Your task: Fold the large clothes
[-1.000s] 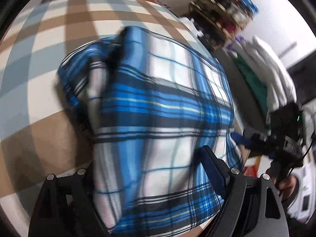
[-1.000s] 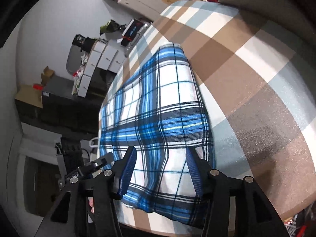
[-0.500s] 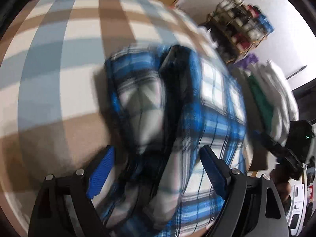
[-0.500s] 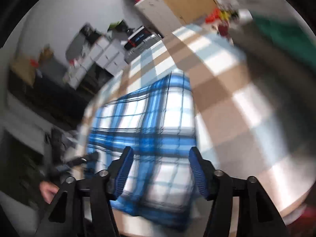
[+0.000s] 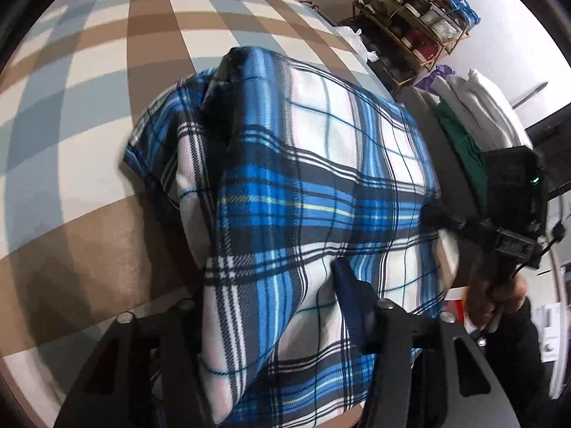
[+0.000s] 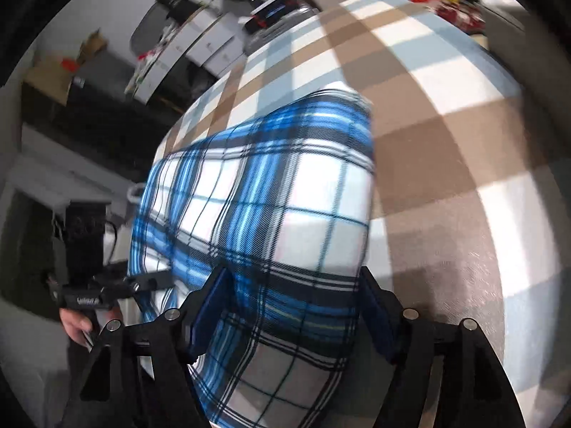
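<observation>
A blue, white and black plaid garment (image 5: 321, 185) lies folded in a thick bundle on the checked cover (image 5: 89, 89). My left gripper (image 5: 267, 292) is closing on the bundle's near end. Its right finger (image 5: 348, 292) digs into the puckered cloth, and its left finger is hidden under the fabric. In the right wrist view the same garment (image 6: 285, 185) bulges up between the jaws of my right gripper (image 6: 292, 296). Those jaws stand wide and are closing a little, with a blue pad (image 6: 210, 306) beside the fold on each side. Each view shows the other gripper in a hand at the table's edge.
The brown, blue and white checked cover (image 6: 446, 142) spreads beyond the garment. A stack of white and green folded clothes (image 5: 474, 114) and a shelf rack (image 5: 410, 18) stand to the right. White drawer units (image 6: 200, 46) and dark furniture line the far left side.
The left jaws have narrowed from wide apart onto the bundle, and the cloth now covers the left pad. The right wrist has rolled, so its view of the garment has tilted.
</observation>
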Tool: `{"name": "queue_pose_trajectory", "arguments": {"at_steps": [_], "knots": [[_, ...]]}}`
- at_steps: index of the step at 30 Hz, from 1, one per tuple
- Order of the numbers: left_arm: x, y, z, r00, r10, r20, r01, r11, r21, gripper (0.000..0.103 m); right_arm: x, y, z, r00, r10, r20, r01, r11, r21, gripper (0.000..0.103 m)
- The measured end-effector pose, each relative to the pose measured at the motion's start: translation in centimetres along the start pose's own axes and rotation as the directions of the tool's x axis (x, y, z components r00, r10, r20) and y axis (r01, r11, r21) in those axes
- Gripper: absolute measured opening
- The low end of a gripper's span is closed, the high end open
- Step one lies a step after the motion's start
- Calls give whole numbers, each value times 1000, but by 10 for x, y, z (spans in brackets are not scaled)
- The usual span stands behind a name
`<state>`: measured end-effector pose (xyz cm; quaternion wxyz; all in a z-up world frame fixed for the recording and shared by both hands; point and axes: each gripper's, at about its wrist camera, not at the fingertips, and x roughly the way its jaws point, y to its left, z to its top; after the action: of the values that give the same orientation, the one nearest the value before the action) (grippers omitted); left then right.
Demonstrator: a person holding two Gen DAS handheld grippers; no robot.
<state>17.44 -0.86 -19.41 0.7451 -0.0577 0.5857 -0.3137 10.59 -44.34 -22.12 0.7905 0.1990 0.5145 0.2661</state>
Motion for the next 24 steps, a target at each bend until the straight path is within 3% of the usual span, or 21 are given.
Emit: {"name": "queue_pose_trajectory", "arguments": {"at_steps": [2, 4, 7, 10, 12, 15, 17, 19, 21, 24], "knots": [[-1, -8, -5, 999, 48, 3, -48, 998, 33, 44, -11, -1, -2, 997, 70, 32, -70, 997, -15, 47], [-1, -7, -10, 998, 69, -4, -69, 997, 46, 44, -20, -6, -4, 985, 154, 73, -154, 988, -5, 43], [0, -6, -11, 996, 89, -5, -88, 994, 65, 44, -16, -12, -9, 970, 229, 77, -229, 973, 1, 44], [0, -1, -8, 997, 76, -13, -76, 995, 60, 44, -6, -22, -6, 938, 342, 54, -346, 933, 99, 48], [0, -1, -8, 997, 80, -13, -79, 995, 67, 44, -3, -24, -3, 937, 346, 43, -349, 929, 123, 50], [4, -5, -5, 996, 93, -14, -92, 992, 82, 44, 7, -13, 3, 970, 242, -28, -239, 967, 84, 56], [4, -6, -5, 996, 91, -16, -89, 993, 78, 44, 11, 2, 5, 990, 121, -66, -120, 992, 25, 60], [4, -4, -6, 996, 90, -18, -89, 993, 78, 44, 17, 15, 7, 995, 31, -94, -35, 999, -35, 60], [2, -4, -7, 996, 93, -18, -91, 993, 79, 44, 19, 25, 7, 995, -30, -95, 22, 997, -79, 57], [-1, 2, -6, 998, 48, -33, -47, 999, 19, 41, 7, 40, 5, 998, -44, -54, 37, 992, -123, 36]]}}
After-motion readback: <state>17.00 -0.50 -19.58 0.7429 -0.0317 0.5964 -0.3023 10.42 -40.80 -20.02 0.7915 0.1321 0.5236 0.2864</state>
